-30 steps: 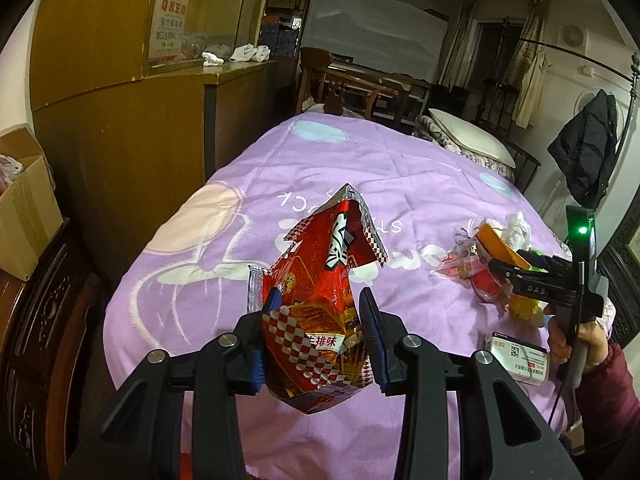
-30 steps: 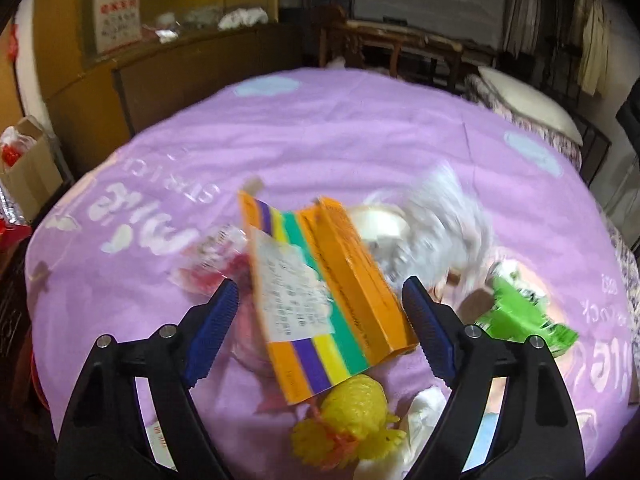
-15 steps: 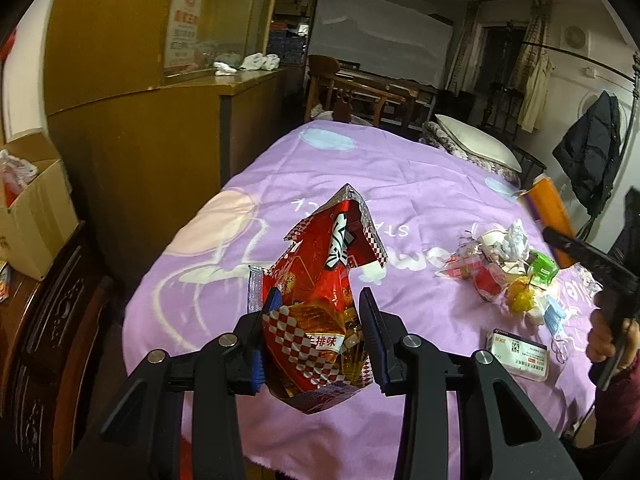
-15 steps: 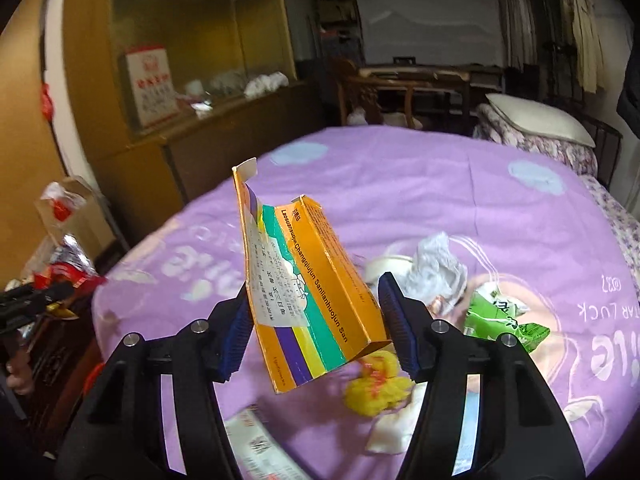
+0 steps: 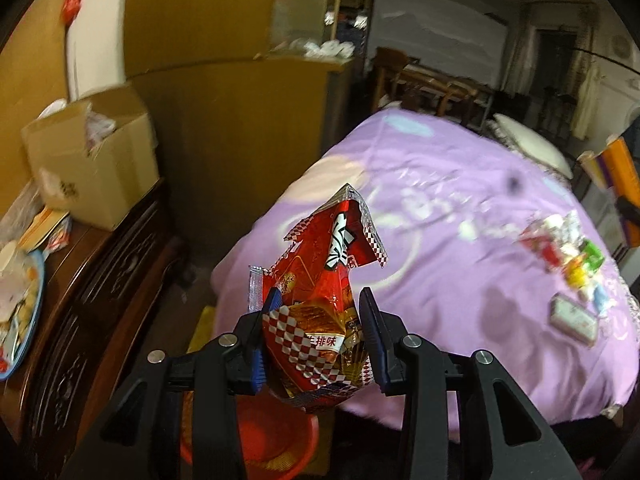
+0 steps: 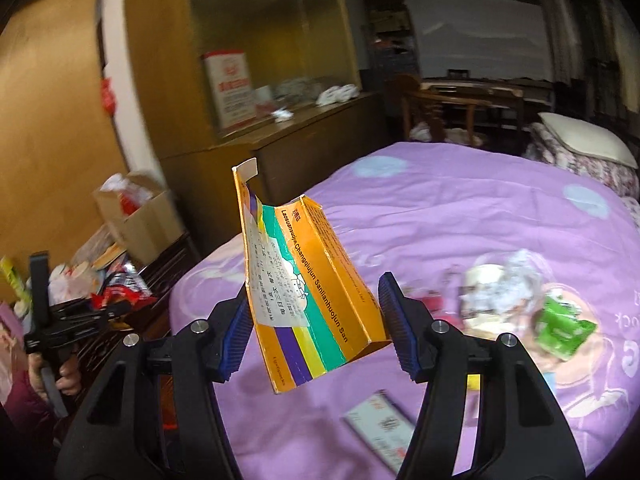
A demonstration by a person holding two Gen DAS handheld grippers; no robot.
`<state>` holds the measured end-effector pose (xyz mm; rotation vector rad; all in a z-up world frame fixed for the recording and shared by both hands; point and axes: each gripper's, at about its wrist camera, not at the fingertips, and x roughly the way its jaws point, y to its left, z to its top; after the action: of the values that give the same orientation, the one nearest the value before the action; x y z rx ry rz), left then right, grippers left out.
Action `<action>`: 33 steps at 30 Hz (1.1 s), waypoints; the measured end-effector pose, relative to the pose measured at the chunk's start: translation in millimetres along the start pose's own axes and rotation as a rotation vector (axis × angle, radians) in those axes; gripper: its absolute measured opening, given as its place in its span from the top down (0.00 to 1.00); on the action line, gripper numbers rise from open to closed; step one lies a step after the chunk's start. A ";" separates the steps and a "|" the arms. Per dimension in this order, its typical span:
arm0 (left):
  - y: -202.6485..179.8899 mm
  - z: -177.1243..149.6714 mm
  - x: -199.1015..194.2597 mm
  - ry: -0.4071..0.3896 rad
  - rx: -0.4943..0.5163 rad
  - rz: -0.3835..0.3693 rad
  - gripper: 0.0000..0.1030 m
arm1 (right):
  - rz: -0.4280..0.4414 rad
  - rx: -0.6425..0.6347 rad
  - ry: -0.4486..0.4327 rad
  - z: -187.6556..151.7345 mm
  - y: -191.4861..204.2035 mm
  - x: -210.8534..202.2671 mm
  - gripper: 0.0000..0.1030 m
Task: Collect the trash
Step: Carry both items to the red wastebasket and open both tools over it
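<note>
- Red snack wrapper [image 5: 320,312] clenched in left gripper [image 5: 316,336], above a red basin [image 5: 276,436].
- Orange carton [image 6: 308,300] grasped by right gripper [image 6: 316,328].
- Wrappers [image 6: 516,300] remain on the purple bedspread [image 6: 460,208].

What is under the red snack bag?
Below the red snack bag, pinched in the left gripper, sits a red basin on the floor. The bag and gripper cover most of it, so its contents stay hidden.

Red snack bag [image 5: 316,316] and orange carton [image 6: 308,292] held aloft.
</note>
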<state>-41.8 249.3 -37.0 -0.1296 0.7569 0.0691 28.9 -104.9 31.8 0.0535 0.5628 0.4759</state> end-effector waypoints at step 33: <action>180.0 -56.1 14.1 -0.003 -0.357 0.309 0.11 | 0.418 -0.401 0.464 -72.2 273.9 178.3 0.37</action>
<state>-89.3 419.7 -103.7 -0.3510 0.7513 0.4990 8.2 213.1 -70.2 -0.3370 0.9056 1.0155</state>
